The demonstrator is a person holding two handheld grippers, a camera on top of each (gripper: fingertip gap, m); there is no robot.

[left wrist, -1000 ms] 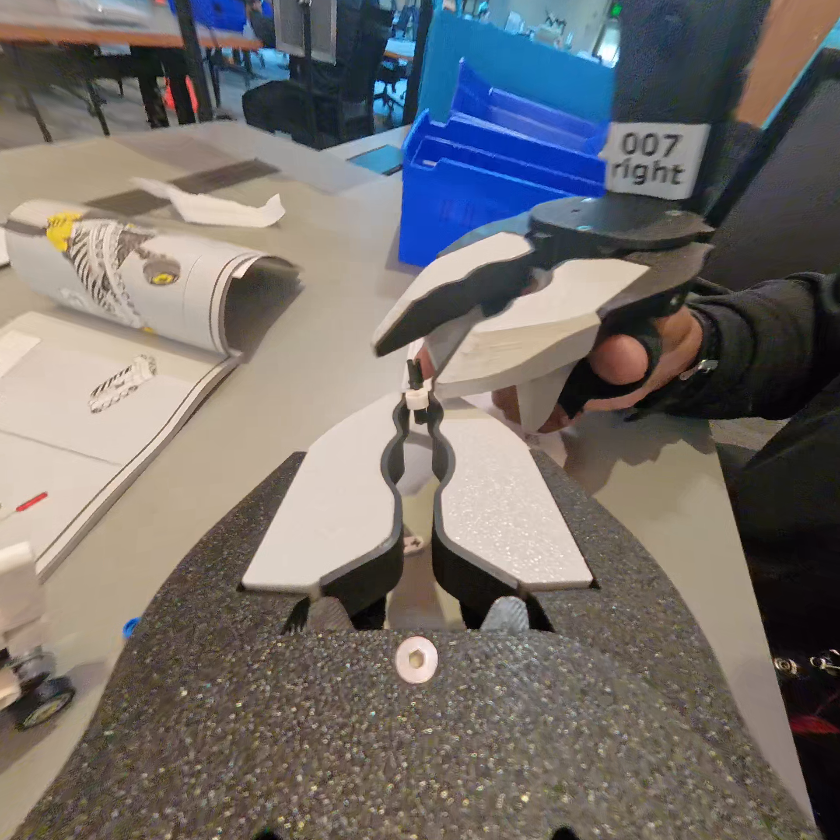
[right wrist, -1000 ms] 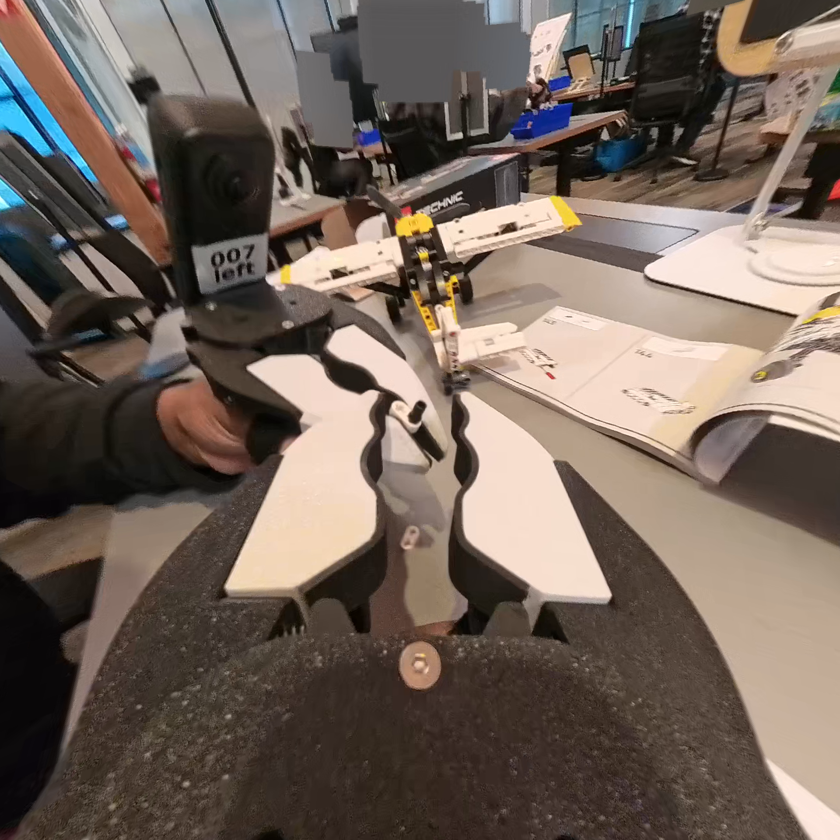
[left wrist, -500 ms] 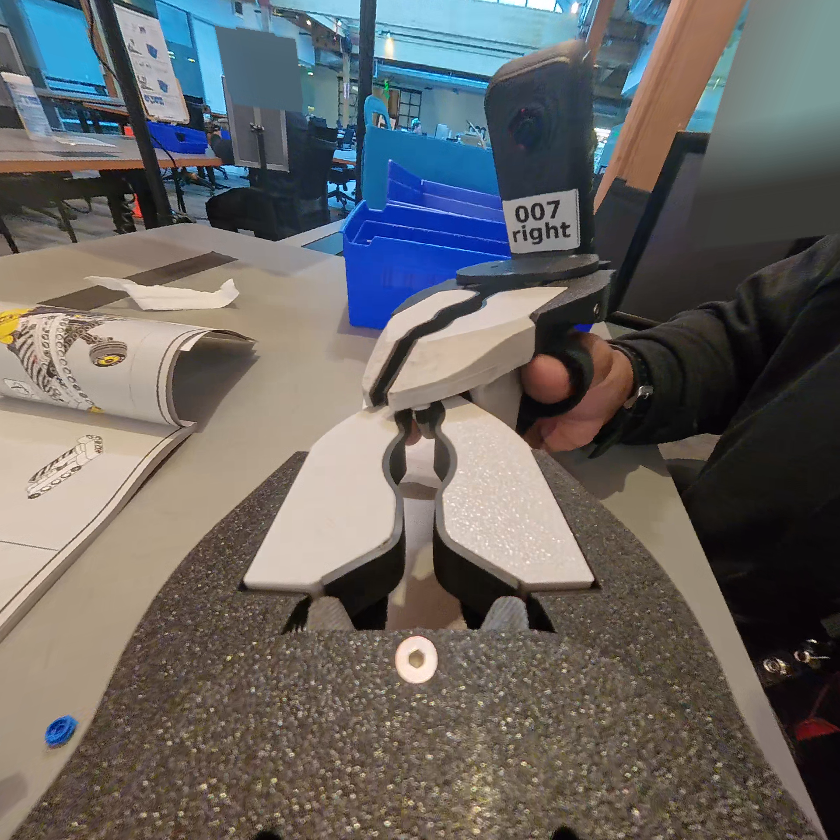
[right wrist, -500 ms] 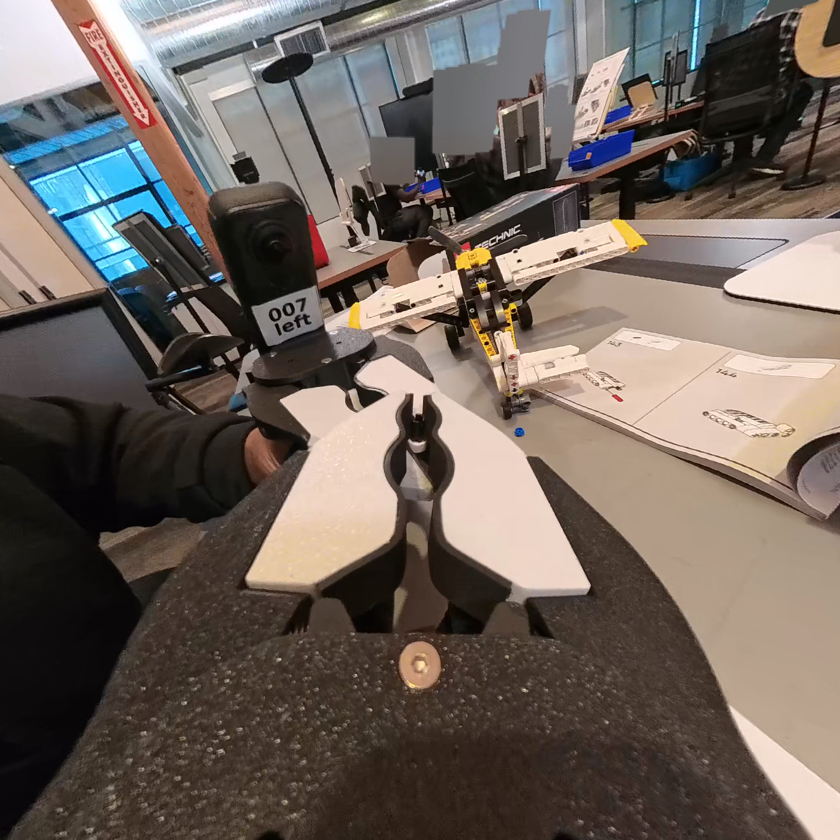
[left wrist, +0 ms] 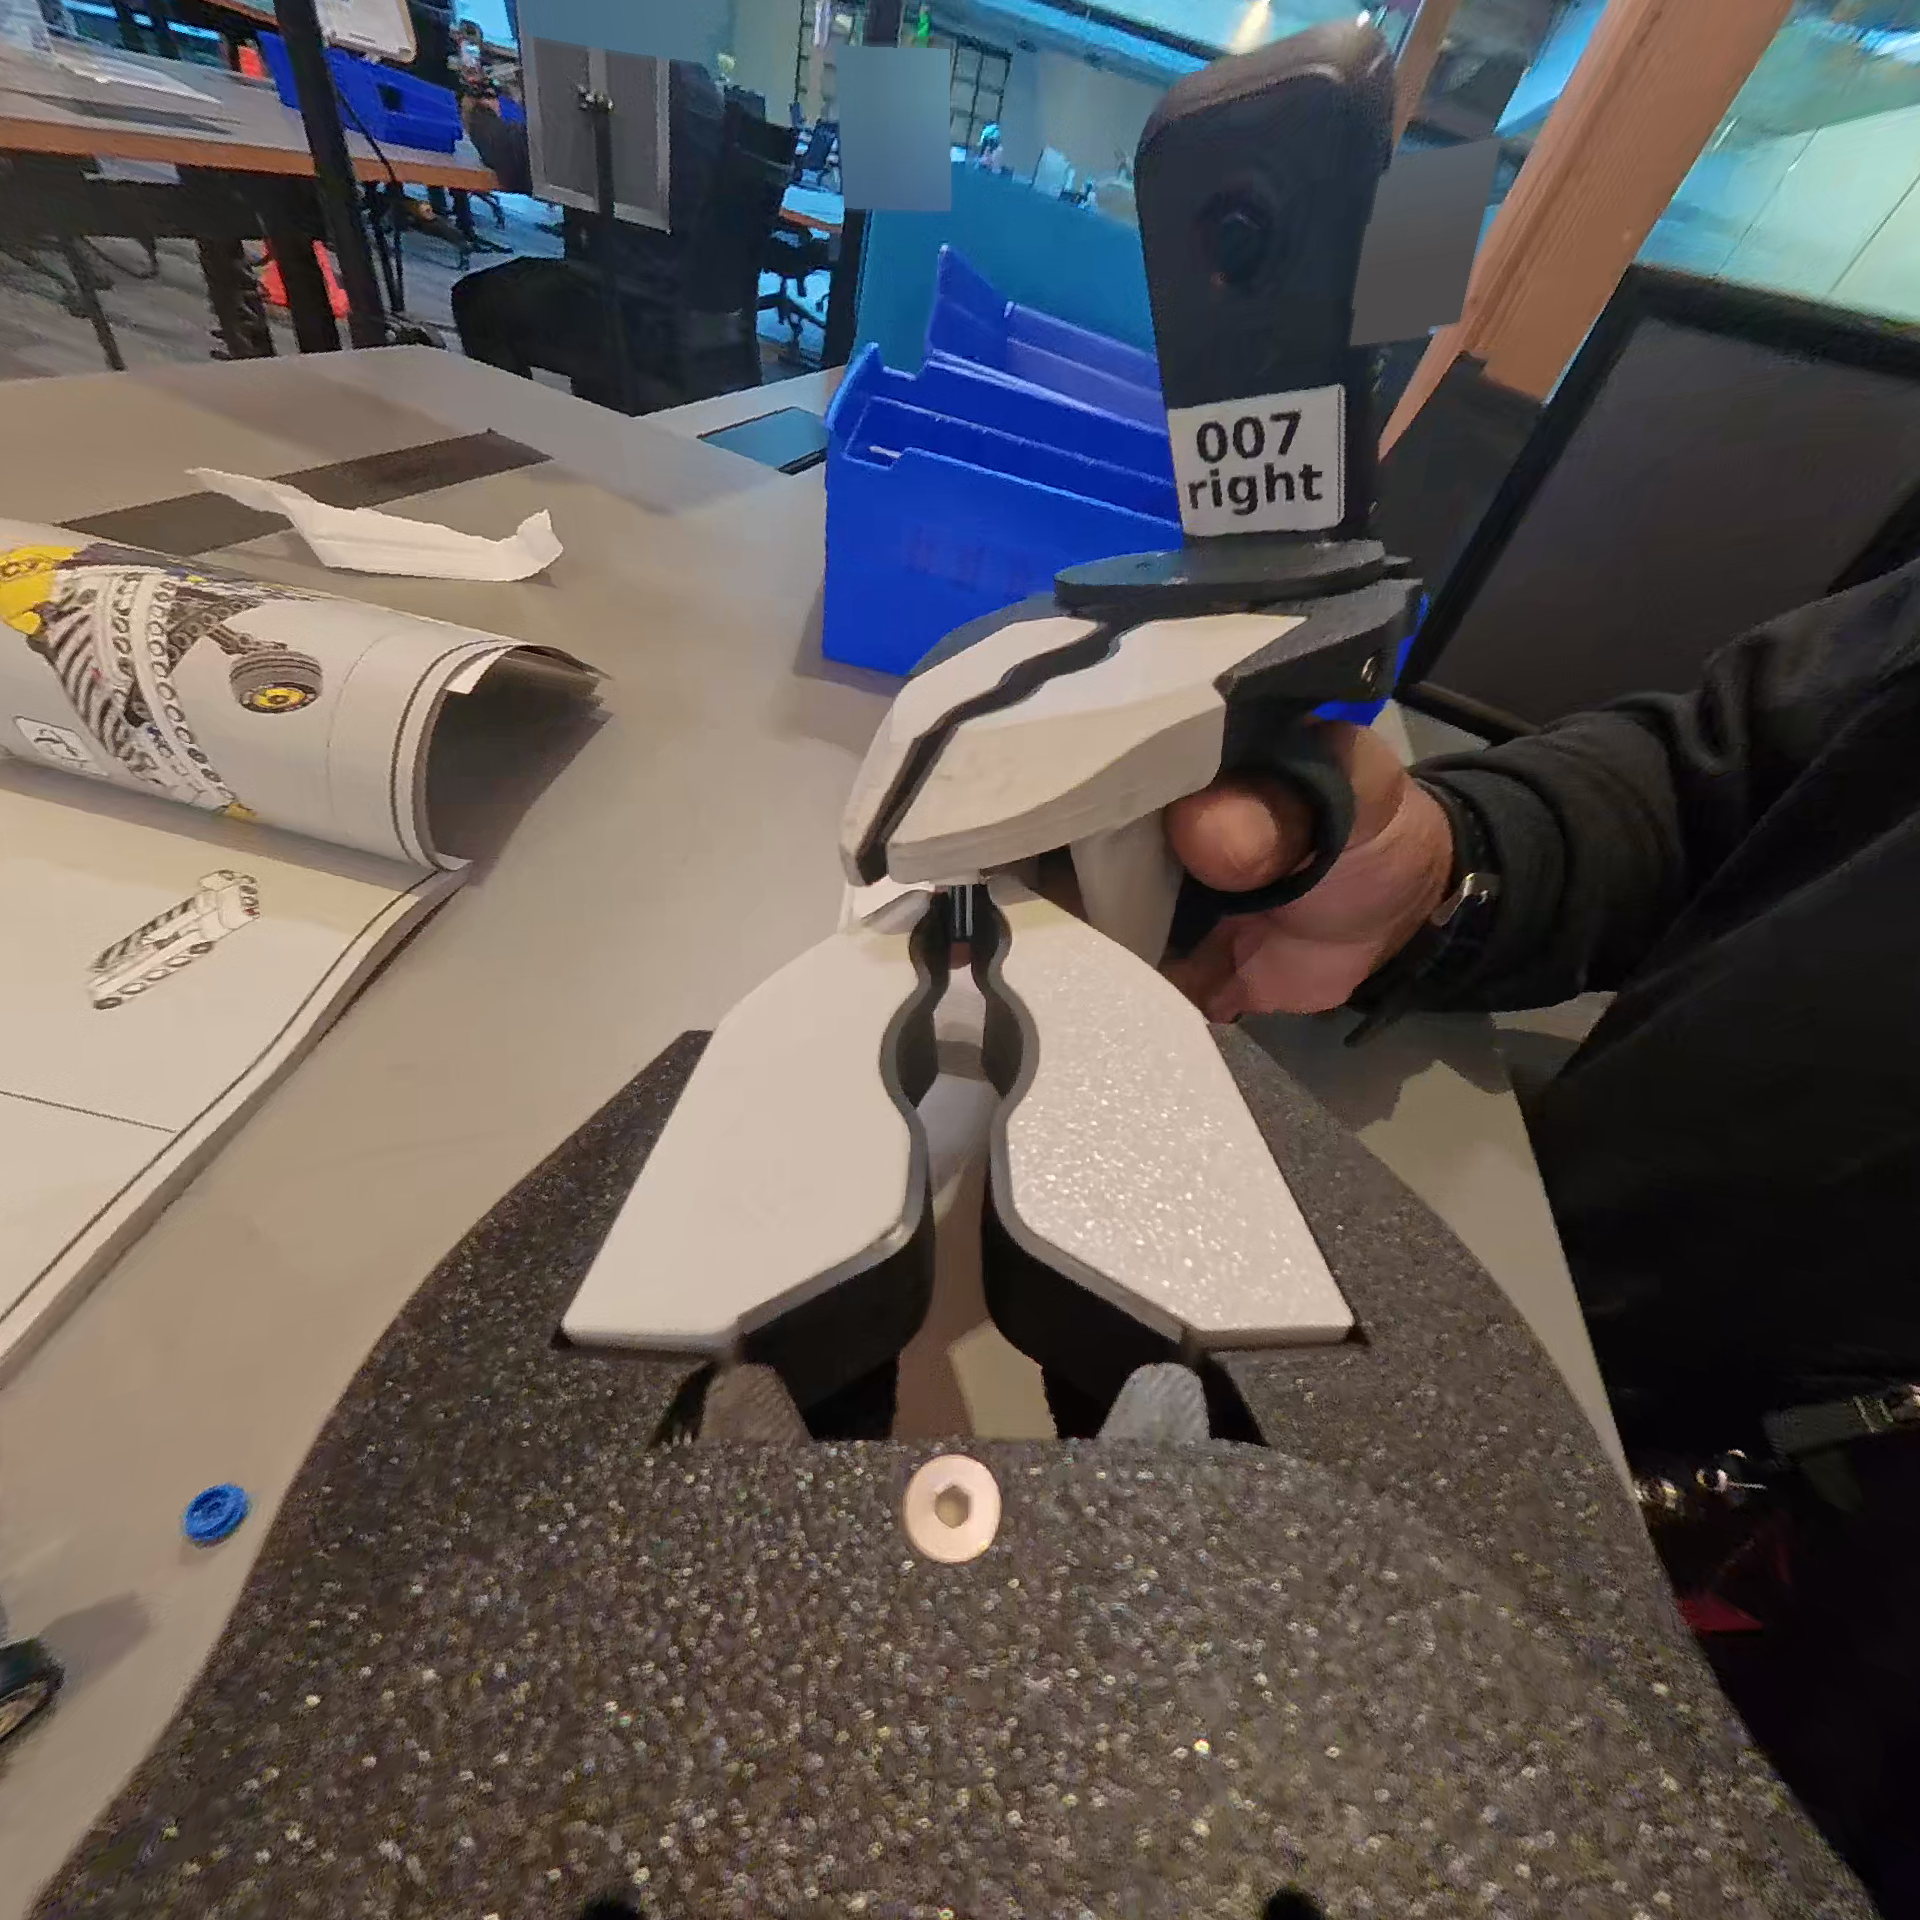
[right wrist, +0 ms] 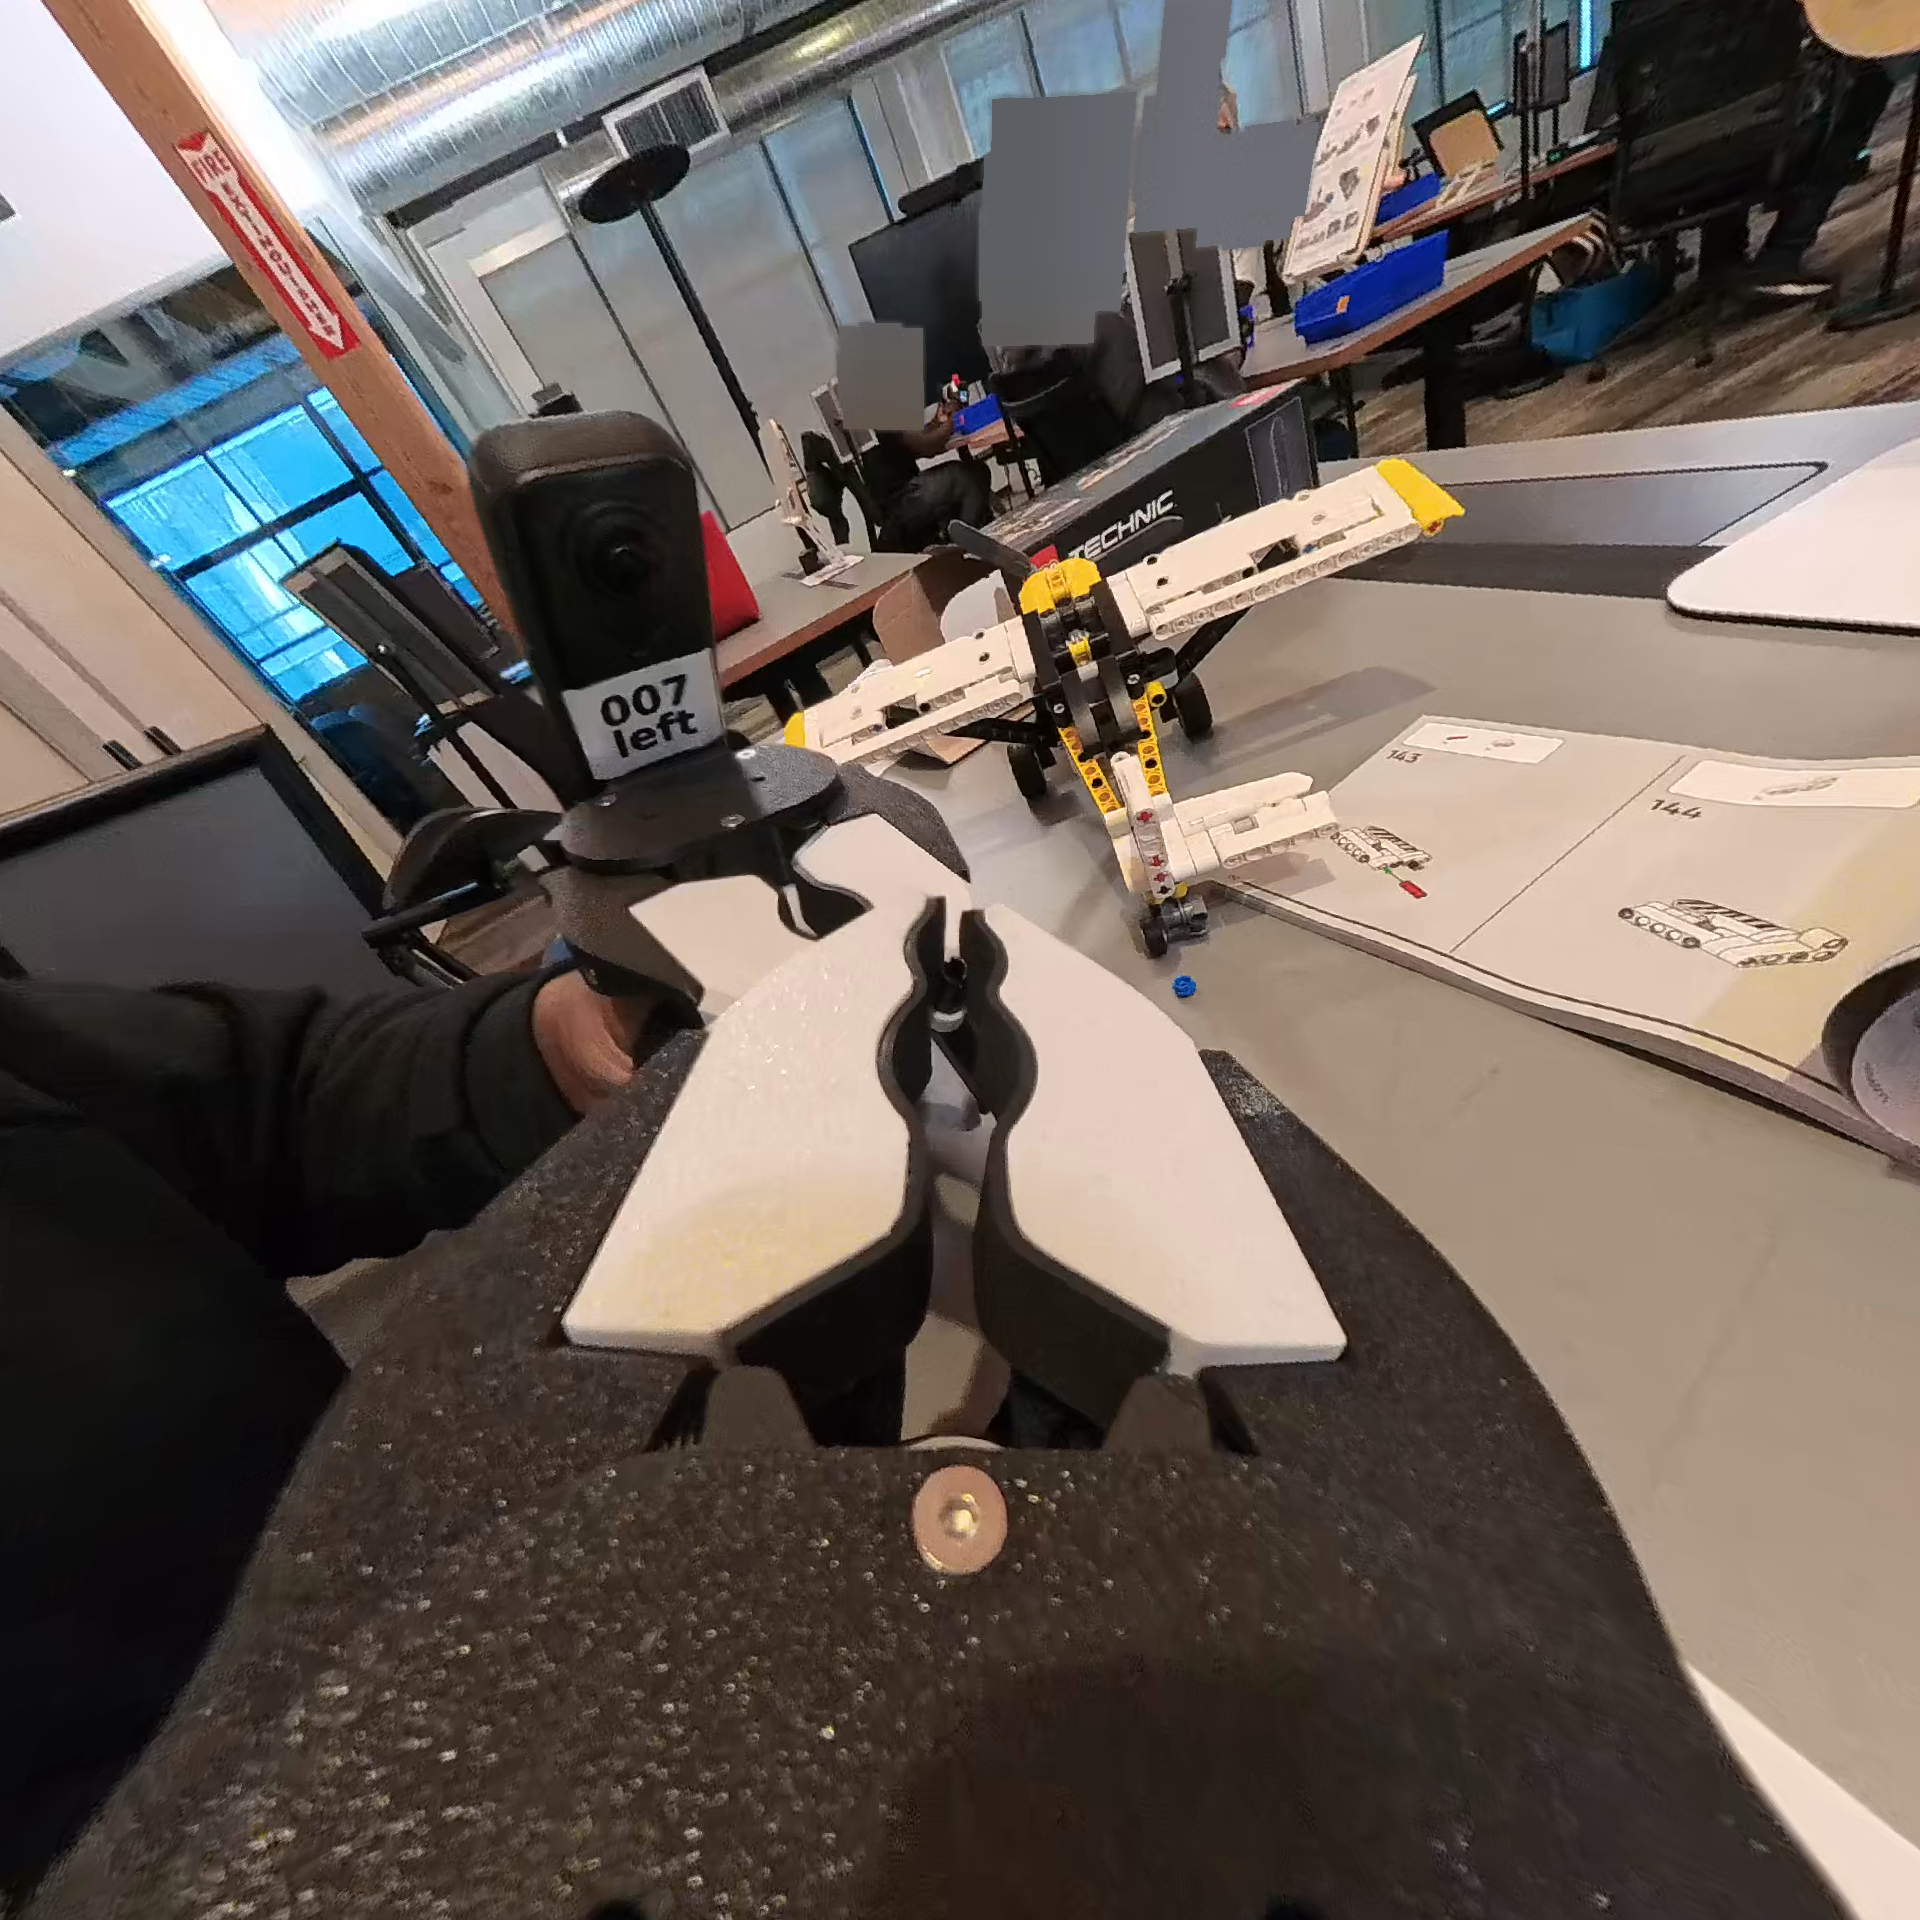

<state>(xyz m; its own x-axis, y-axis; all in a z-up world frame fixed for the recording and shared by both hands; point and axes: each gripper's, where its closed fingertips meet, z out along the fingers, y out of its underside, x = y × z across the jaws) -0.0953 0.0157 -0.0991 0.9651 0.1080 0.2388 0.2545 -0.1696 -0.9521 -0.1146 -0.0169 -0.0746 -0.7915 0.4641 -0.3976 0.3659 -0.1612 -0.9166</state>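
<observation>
Where both grippers meet above the counter [left wrist: 644,727]: left gripper [left wrist: 961,951] fingers clamped on a black pin [left wrist: 962,920]; right gripper [right wrist: 954,935] fingers closed on the pin's upper end.

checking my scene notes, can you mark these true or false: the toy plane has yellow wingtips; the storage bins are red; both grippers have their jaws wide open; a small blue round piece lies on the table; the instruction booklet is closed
1. The toy plane has yellow wingtips. True.
2. The storage bins are red. False: they are blue.
3. Both grippers have their jaws wide open. False: the left gripper and right gripper both have their fingers close together around a small black pin.
4. A small blue round piece lies on the table. True.
5. The instruction booklet is closed. False: it lies open.
</observation>
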